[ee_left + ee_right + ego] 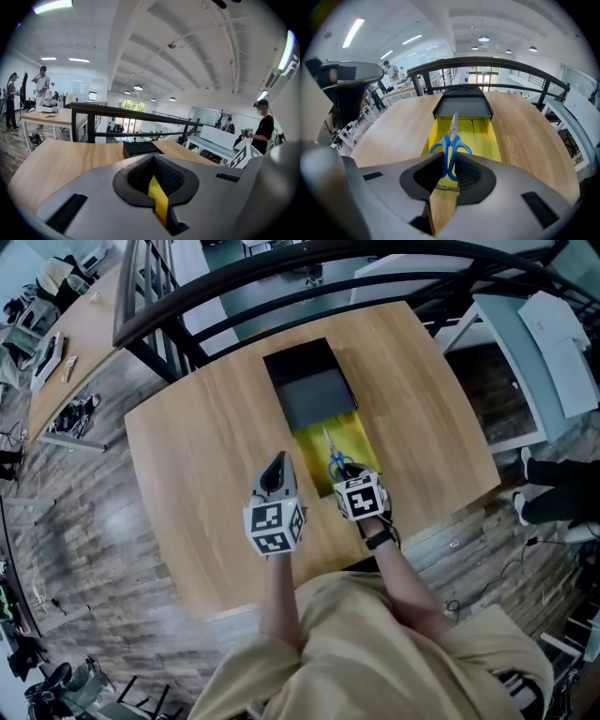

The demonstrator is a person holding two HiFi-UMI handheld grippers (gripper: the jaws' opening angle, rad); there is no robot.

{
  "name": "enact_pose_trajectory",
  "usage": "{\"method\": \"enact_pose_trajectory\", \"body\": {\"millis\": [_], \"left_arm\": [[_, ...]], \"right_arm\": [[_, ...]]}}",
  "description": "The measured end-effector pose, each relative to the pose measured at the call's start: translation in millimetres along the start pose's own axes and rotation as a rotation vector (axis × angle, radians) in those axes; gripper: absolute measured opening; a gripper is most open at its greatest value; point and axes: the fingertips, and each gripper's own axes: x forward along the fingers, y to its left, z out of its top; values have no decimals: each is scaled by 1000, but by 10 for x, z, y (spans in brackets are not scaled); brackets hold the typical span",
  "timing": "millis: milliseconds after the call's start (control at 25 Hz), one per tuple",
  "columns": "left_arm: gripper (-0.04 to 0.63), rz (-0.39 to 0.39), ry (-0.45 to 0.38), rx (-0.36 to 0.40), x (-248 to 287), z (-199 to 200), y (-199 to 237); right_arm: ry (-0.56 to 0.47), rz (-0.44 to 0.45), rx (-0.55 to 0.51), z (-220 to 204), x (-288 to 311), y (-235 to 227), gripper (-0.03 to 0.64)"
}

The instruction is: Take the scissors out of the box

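A box lies on the round wooden table (206, 456). Its black sleeve (305, 381) is at the far end, and its yellow tray (352, 432) is slid out toward me. Blue-handled scissors (336, 457) hang over the tray's near end with their blades pointing away. My right gripper (343, 474) is shut on their handles. In the right gripper view the scissors (451, 140) sit between the pads of the right gripper (450, 165), above the yellow tray (480, 136). My left gripper (275, 468) hovers left of the tray, shut and empty. The left gripper (153, 176) points over the table at the black sleeve (140, 147).
A dark metal railing (187, 296) curves round the table's far side. White desks (553, 343) stand to the right and a long wooden table (66, 343) to the left. People (42, 86) stand in the room beyond. The table's near edge (281, 601) is close to my body.
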Motion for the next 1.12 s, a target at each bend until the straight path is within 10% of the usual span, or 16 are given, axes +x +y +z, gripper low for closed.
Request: {"method": "enact_pose_trajectory", "body": {"millis": [1120], "left_arm": [[5,0,-329,179,-1445,1173,-276]], "right_arm": [[-774,-186,-127,1110,-2649,20,77]]}}
